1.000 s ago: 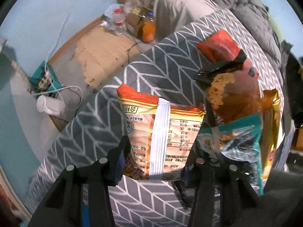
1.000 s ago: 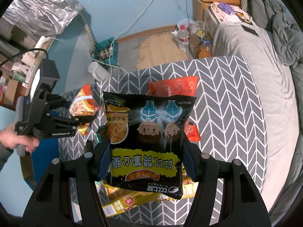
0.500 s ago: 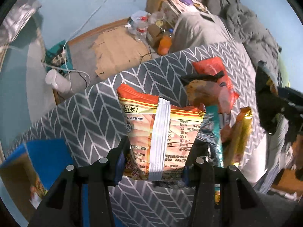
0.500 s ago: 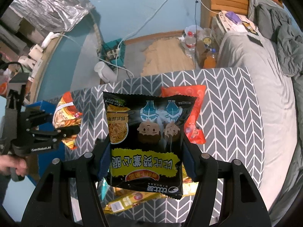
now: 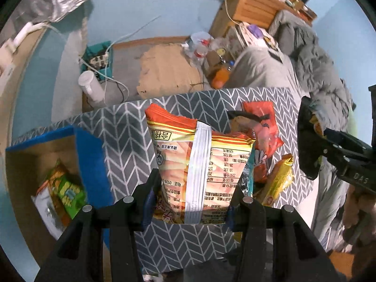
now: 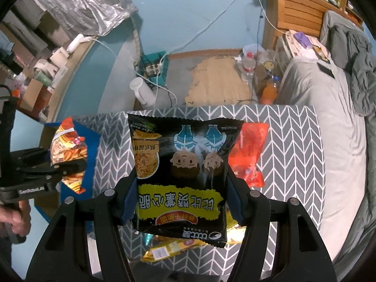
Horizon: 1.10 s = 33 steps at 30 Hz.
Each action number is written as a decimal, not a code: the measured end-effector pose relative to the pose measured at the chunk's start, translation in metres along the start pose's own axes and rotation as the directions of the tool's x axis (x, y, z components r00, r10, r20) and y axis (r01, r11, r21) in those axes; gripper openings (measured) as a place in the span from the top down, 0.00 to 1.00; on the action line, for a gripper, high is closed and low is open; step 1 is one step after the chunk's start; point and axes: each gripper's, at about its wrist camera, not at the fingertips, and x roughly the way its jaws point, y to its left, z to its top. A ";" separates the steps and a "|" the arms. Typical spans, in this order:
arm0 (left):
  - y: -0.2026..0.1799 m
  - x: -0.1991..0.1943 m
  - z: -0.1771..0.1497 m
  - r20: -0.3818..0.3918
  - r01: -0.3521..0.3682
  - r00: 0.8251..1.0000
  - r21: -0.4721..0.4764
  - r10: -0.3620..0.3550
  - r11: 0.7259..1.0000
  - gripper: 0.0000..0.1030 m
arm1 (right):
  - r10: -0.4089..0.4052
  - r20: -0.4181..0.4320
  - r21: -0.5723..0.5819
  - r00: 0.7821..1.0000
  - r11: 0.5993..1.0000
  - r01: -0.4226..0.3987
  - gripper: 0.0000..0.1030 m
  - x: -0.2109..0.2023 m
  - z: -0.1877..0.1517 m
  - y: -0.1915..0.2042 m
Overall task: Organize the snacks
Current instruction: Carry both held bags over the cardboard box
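Observation:
My left gripper is shut on an orange snack bag, held above the chevron table beside a blue box. The box holds a green snack bag. My right gripper is shut on a black noodle snack bag, held above the table. In the right wrist view the left gripper and its orange bag hang over the blue box. A red bag and a yellow bag lie on the table.
The left wrist view shows the red bag, a yellow bag and a teal bag piled on the table. A bed stands to the right. Bottles, cardboard and a power strip lie on the floor beyond.
My left gripper has swung left with the orange bag, bringing the blue box into view. My right gripper has lifted the black bag and kept hold of it.

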 end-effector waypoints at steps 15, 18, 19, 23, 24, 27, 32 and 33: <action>0.060 -0.048 -0.043 0.057 -0.018 0.998 -0.231 0.032 0.973 0.53 | 0.062 0.000 -0.137 0.998 0.989 -0.061 0.38 -0.007 0.014 0.071; 0.074 -0.055 -0.052 0.072 -0.020 0.997 -0.268 0.041 0.963 0.53 | 0.081 -0.007 -0.169 0.997 0.982 -0.081 0.38 -0.004 0.018 0.088; 0.077 -0.057 -0.054 0.075 -0.025 0.996 -0.278 0.047 0.960 0.53 | 0.089 -0.010 -0.183 0.996 0.979 -0.089 0.38 -0.003 0.019 0.096; 0.095 -0.064 -0.069 0.089 -0.044 0.993 -0.308 0.075 0.950 0.53 | 0.114 -0.021 -0.222 0.993 0.968 -0.116 0.38 0.003 0.020 0.120; 0.099 -0.066 -0.072 0.089 -0.048 0.993 -0.315 0.080 0.948 0.53 | 0.120 -0.025 -0.232 0.992 0.965 -0.123 0.38 0.004 0.021 0.126; 0.112 -0.071 -0.082 0.091 -0.056 0.992 -0.342 0.092 0.938 0.53 | 0.138 -0.044 -0.267 0.989 0.953 -0.145 0.38 0.011 0.021 0.147; 0.136 -0.080 -0.101 0.096 -0.063 0.989 -0.398 0.110 0.915 0.53 | 0.171 -0.081 -0.316 0.982 0.930 -0.188 0.38 0.025 0.021 0.185; 0.142 -0.082 -0.105 0.097 -0.065 0.989 -0.410 0.114 0.910 0.53 | 0.175 -0.088 -0.329 0.981 0.924 -0.195 0.38 0.029 0.021 0.194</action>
